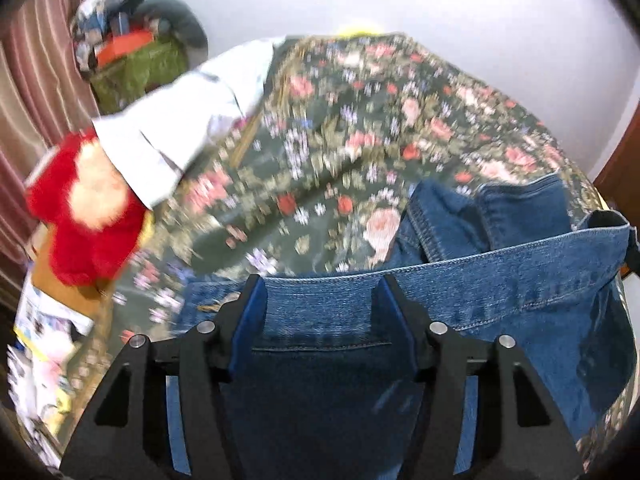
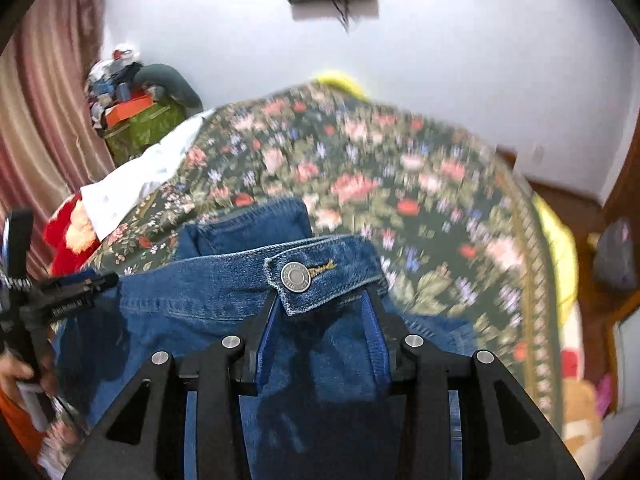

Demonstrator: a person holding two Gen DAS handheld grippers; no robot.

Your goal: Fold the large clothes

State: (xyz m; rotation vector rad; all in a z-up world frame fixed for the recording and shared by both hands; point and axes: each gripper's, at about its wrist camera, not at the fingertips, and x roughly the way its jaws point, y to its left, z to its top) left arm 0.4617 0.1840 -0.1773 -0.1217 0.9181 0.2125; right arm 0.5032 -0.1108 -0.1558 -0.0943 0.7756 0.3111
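Note:
A pair of blue jeans (image 1: 500, 280) is held up by its waistband over a bed with a dark floral cover (image 1: 340, 140). My left gripper (image 1: 322, 284) is shut on the waistband, with denim filling the gap between its fingers. My right gripper (image 2: 322, 300) is shut on the waistband just below the metal button (image 2: 296, 277). The jeans (image 2: 192, 292) stretch left from it to the left gripper (image 2: 92, 284), seen at the left edge. The trouser legs (image 1: 480, 216) lie bunched on the cover behind the waistband.
A white shirt (image 1: 180, 128) and a red plush toy (image 1: 88, 216) lie at the bed's left side. A green box (image 2: 140, 128) piled with clutter stands by the pink curtain (image 2: 44, 120). A white wall (image 2: 440, 60) is behind the bed, with wooden floor (image 2: 568, 200) at the right.

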